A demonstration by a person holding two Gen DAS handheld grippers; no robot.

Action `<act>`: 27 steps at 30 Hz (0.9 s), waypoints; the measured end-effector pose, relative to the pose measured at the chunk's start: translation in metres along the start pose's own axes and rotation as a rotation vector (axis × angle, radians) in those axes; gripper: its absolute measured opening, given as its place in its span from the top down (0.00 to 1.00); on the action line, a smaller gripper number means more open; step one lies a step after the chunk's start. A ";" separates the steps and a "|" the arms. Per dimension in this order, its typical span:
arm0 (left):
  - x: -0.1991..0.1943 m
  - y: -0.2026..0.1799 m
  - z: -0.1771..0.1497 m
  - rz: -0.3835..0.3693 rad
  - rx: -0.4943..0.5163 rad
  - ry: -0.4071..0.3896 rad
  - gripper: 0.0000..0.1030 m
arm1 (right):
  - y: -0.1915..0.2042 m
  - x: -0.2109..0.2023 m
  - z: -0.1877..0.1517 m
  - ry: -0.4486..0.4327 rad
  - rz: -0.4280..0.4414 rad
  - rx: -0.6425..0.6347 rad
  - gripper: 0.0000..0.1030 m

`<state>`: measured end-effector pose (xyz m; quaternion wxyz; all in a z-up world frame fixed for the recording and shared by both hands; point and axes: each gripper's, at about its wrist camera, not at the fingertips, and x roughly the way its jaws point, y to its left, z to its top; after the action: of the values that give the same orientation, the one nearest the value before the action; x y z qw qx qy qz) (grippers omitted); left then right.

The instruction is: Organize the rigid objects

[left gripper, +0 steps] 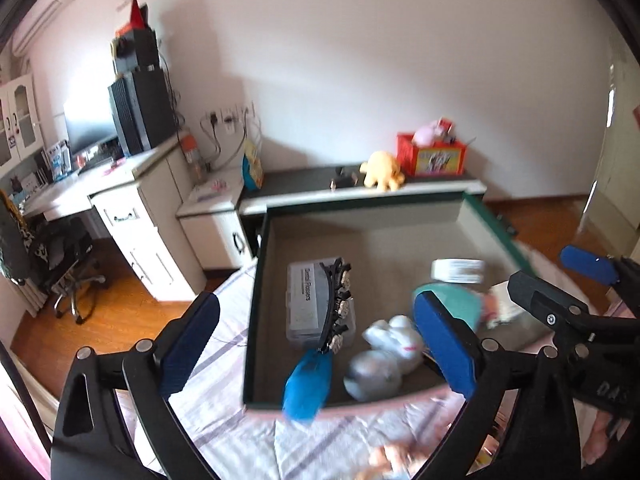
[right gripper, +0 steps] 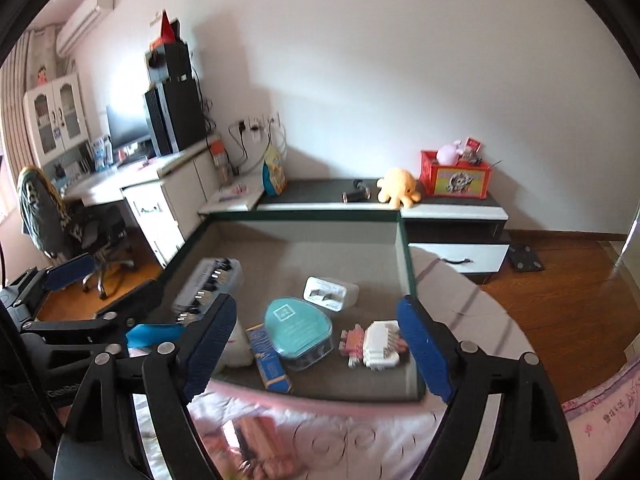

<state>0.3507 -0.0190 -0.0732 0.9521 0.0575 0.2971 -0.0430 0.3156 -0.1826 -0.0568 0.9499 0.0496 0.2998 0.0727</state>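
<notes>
Left wrist view, clear case (left gripper: 308,304) labelled "Dental Flossers", tray (left gripper: 256,280)

A yellow plush octopus (right gripper: 400,190) sits on the low dark cabinet (right gripper: 452,210) beside a red box (right gripper: 456,180). An office chair (right gripper: 86,236) stands at the white desk (right gripper: 132,184). An air conditioner (right gripper: 84,20) hangs on the wall.

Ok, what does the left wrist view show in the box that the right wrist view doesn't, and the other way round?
Left wrist only: the white rabbit figure seen clearly, and the silver one beside it.
Right wrist only: the pink-and-white block piece, the blue flat box and the white open case.
Both: the box wall, the clear case with the black hair clip, the teal-lidded container, and both tools open.
</notes>
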 end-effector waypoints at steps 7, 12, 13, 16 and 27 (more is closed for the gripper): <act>-0.104 0.002 -0.025 0.021 -0.007 -0.166 0.00 | 0.024 -0.094 -0.023 -0.123 0.001 -0.036 0.17; -0.173 0.000 -0.056 0.043 -0.031 -0.257 0.00 | 0.042 -0.157 -0.052 -0.209 -0.015 -0.061 0.14; -0.186 -0.001 -0.062 0.049 -0.039 -0.270 0.00 | 0.046 -0.169 -0.060 -0.224 -0.024 -0.067 0.13; -0.217 -0.002 -0.077 0.067 -0.052 -0.301 0.00 | 0.054 -0.194 -0.074 -0.247 -0.025 -0.069 0.13; -0.282 -0.009 -0.103 0.063 -0.056 -0.344 0.00 | 0.060 -0.257 -0.097 -0.324 -0.034 -0.051 0.10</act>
<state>0.0611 -0.0009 0.0030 0.9910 0.0321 0.1291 -0.0140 0.0455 -0.1622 0.0168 0.9879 0.0315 0.1414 0.0554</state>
